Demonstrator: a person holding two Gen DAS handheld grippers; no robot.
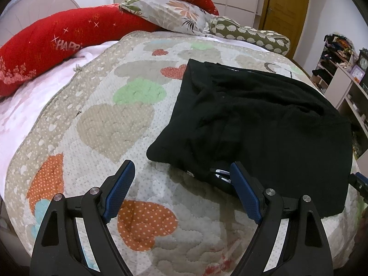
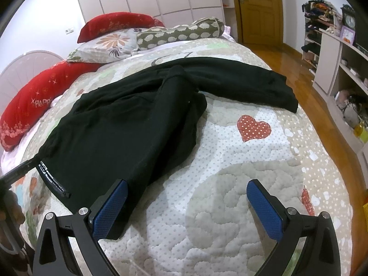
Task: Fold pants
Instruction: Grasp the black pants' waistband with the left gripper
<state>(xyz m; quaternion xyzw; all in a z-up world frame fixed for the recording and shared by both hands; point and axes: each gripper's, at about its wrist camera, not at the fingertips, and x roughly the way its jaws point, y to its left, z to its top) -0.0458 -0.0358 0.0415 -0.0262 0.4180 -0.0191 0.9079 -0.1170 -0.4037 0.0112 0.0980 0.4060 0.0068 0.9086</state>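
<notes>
A pair of black pants (image 2: 128, 119) lies spread on a bed covered by a quilted bedspread (image 2: 230, 218) patterned with hearts. The waistband end, marked by a small white-printed label (image 2: 54, 179), lies nearest the cameras, and the two legs splay apart toward the far side, one reaching toward the bed's right edge. The cloth looks like soft, fleecy knit: light, limp, not slippery, and likely to sag and bunch when lifted from one point only. The left tool (image 1: 181, 184) has its blue-padded jaws spread wide and holds nothing, its right pad at the near waistband edge. The right tool (image 2: 187, 201) is also wide and holds nothing, its left pad overlapping the pants' near hem. Good grips appear to be the waistband corners or the leg cuffs, pinched through both layers.
</notes>
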